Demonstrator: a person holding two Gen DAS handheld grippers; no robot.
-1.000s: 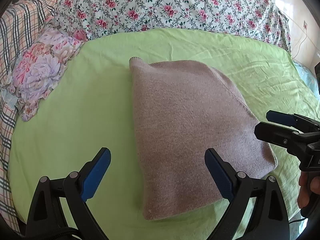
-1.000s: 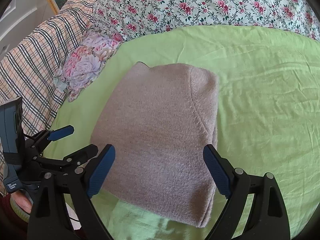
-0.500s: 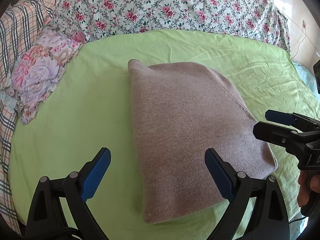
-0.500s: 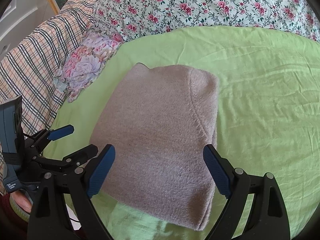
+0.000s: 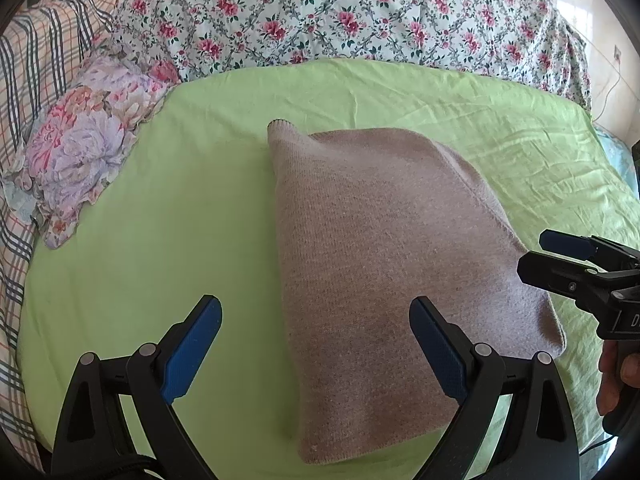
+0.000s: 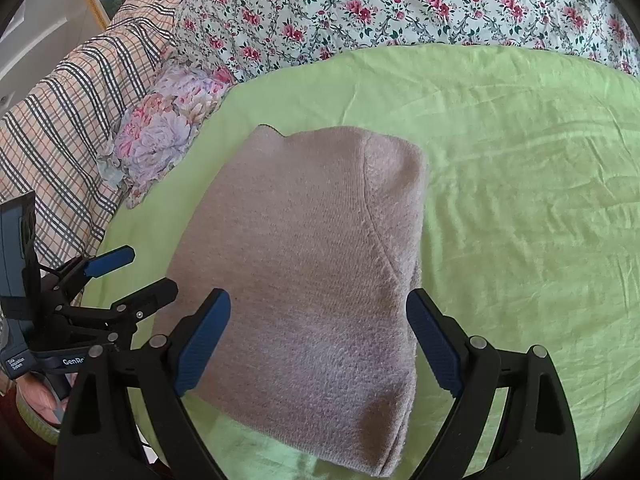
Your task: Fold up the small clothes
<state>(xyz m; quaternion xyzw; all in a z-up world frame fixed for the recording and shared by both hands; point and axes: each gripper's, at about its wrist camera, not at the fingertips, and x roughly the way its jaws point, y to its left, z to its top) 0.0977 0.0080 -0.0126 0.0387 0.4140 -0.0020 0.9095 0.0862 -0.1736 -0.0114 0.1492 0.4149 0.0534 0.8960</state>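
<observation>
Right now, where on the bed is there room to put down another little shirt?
The green sheet is bare to the right of the folded pinkish-brown knit garment, up to the rose-print quilt. A narrower bare strip lies left of it, below the floral pillow. The near edge is crowded by both grippers.

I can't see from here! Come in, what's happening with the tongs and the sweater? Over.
Left tongs open, empty. Right tongs open, empty, above the near end of the sweater. Brown sweater folded flat on green sheet. Nothing in the way.
</observation>
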